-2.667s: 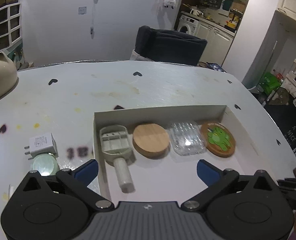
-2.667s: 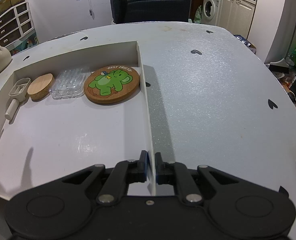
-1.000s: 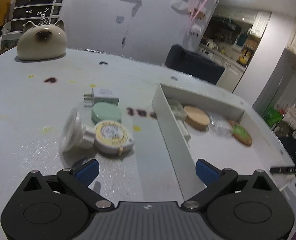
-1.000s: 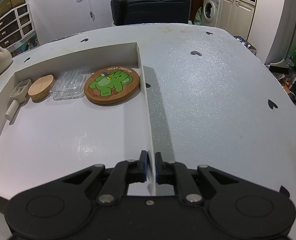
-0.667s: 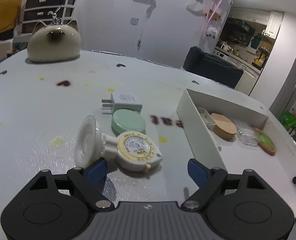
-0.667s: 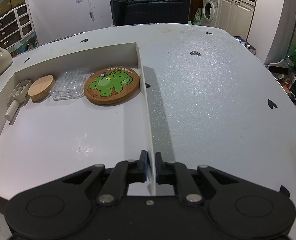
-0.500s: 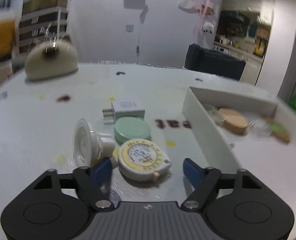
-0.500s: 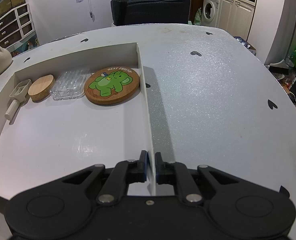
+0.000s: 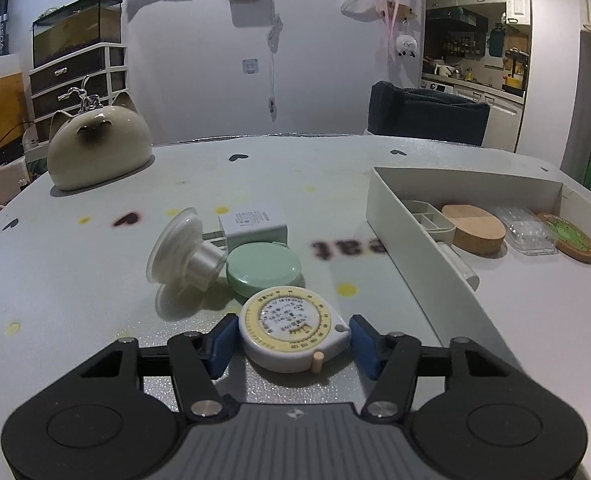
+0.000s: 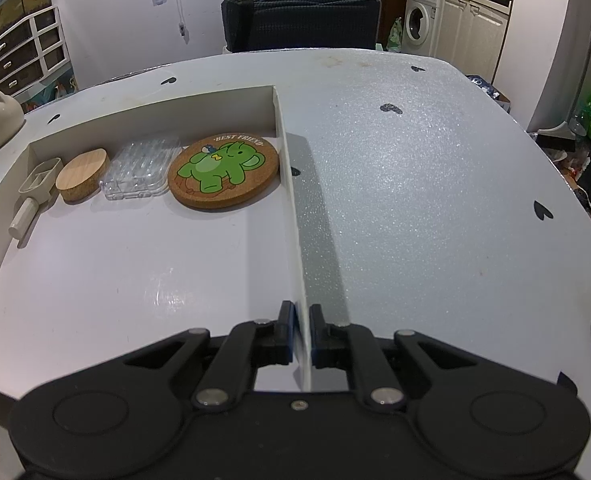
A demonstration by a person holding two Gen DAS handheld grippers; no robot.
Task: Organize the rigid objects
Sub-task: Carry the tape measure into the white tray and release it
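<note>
In the left wrist view a round yellow-and-white tape measure (image 9: 291, 328) lies on the table between my left gripper's (image 9: 291, 344) blue pads; the pads sit at its two sides, touching or nearly so. Behind it lie a green round case (image 9: 264, 270), a white suction cup (image 9: 183, 248) and a white charger (image 9: 253, 224). The white tray (image 9: 399, 220) stands to the right. My right gripper (image 10: 302, 334) is shut on the tray's right wall (image 10: 291, 200). In the tray lie an elephant coaster (image 10: 223, 172), a clear box (image 10: 145, 170), a wooden lid (image 10: 82, 174) and a scoop (image 10: 35, 188).
A ceramic cat figure (image 9: 99, 148) sits at the table's far left. A dark chair (image 9: 427, 114) stands behind the table. The table's right edge (image 10: 567, 184) drops to the floor beside a washing machine area.
My left gripper swung left from over the tray, came down around the tape measure, and its jaws narrowed onto it. The right gripper has held the tray wall without moving.
</note>
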